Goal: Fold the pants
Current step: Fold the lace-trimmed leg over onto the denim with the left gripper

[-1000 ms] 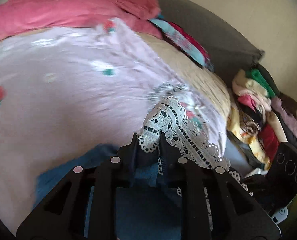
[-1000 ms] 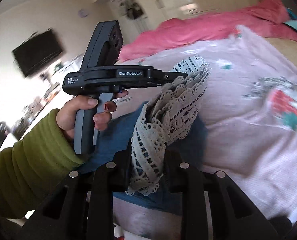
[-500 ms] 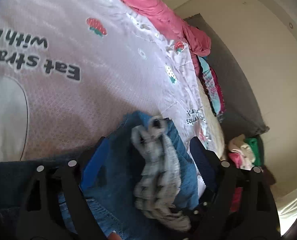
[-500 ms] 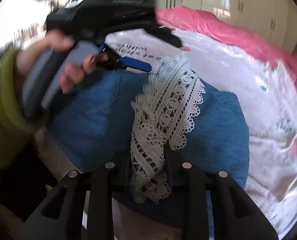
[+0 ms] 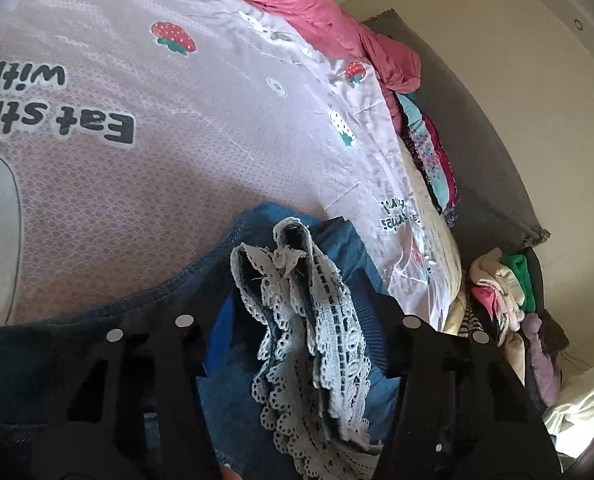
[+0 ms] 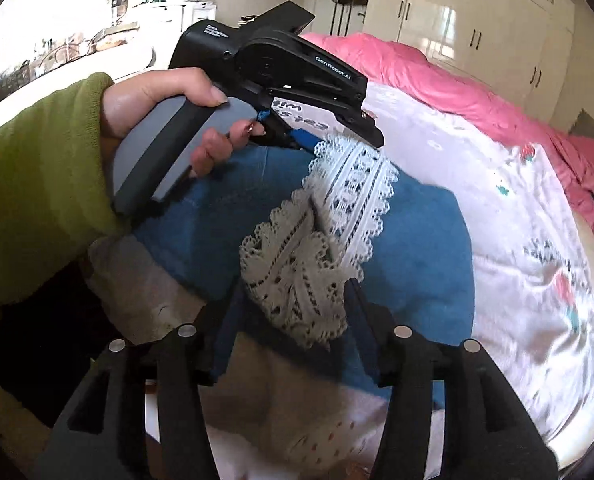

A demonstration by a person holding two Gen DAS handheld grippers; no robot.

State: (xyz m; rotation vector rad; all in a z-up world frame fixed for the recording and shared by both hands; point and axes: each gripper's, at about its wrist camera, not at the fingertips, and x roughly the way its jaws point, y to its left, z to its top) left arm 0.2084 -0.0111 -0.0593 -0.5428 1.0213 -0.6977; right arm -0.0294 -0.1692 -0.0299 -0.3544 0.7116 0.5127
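Blue denim pants (image 6: 417, 240) with a white lace hem (image 6: 337, 216) lie folded on the pink strawberry bedspread (image 5: 177, 140). In the left wrist view the lace hem (image 5: 309, 320) lies bunched on the denim (image 5: 233, 392) between the spread fingers of my left gripper (image 5: 297, 316), which is open. My right gripper (image 6: 293, 300) is open too, its fingers on either side of the lace end, with the lace lying loose. The left gripper (image 6: 349, 128) shows in the right wrist view, held by a hand in a green sleeve, at the far end of the lace.
A pink blanket (image 5: 329, 20) lies along the far side of the bed. Folded clothes (image 5: 429, 152) sit by the grey headboard (image 5: 489, 160). A heap of clothes (image 5: 505, 300) lies beside the bed. White wardrobes (image 6: 477, 32) stand behind.
Both grippers lowered the lace hem onto the denim and opened: the left about half a second ago, the right just now. The pants now lie folded on the bed.
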